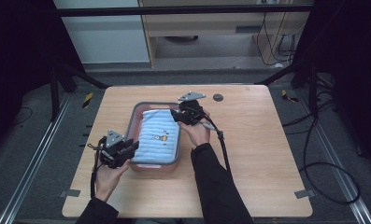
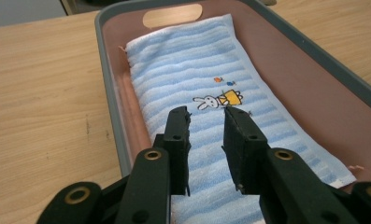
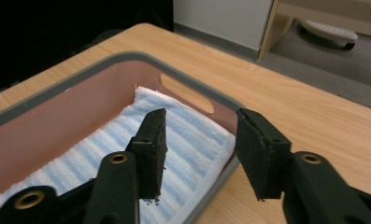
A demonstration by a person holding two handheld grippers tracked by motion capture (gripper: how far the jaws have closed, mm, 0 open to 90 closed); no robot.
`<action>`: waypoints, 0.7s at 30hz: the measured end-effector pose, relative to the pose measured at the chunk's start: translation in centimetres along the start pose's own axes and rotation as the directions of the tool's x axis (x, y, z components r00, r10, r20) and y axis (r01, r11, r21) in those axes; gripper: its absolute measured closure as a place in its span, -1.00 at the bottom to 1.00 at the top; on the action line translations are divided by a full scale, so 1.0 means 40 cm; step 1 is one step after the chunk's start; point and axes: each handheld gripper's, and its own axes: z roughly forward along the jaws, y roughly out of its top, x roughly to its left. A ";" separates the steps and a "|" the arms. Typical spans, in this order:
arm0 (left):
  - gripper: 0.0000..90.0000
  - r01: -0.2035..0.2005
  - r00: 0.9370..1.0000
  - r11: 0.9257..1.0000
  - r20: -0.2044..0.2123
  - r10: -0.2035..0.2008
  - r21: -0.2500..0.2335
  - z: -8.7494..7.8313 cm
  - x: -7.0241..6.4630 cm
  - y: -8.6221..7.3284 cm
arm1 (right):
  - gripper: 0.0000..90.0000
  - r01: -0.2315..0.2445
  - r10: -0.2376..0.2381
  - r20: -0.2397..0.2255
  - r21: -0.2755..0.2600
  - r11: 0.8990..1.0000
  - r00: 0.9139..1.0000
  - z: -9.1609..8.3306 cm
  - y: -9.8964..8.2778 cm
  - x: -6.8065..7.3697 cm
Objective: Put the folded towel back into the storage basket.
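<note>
Towel [image 2: 206, 88], blue-and-white striped with a small rabbit picture, lies folded flat inside the pink bin [image 1: 137, 122] with the grey rim, in the middle of the worktop [image 1: 248, 140].

Left tongs [image 2: 206, 122] stand released above the near end of the towel, the jaws parted with bare stripes between them and nothing pinched. Right tongs [image 3: 199, 122] are released too, wider apart, straddling the bin's far corner: one jaw hangs over the cloth, the other outside the grey rim. In the high view the left tongs [image 1: 127, 150] sit at the bin's near-left corner and the right tongs [image 1: 179, 115] at its far-right corner, so the hands sit at opposite corners of the towel.

The step in hand looks like letting go after laying the towel in the bin. To do it well, lift both tongs straight up with the jaws kept apart, so no pad drags a fold or catches a loop of the pile. Mind the right outer jaw near the rim; a sideways pull could nudge the bin. The towel's far edge seems slightly bunched against the wall, though the angle makes that hard to judge.
</note>
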 end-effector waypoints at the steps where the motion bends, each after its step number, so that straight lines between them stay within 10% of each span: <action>1: 0.54 -0.001 1.000 1.000 0.003 0.001 -0.003 -0.003 0.001 0.001 | 0.12 -0.001 0.001 0.004 -0.013 1.000 1.000 -0.013 0.000 -0.004; 21: -0.06 -0.003 1.000 0.995 0.028 0.006 -0.096 -0.053 0.031 0.014 | -0.43 -0.071 0.084 0.111 -0.120 0.990 0.990 -0.298 -0.128 -0.156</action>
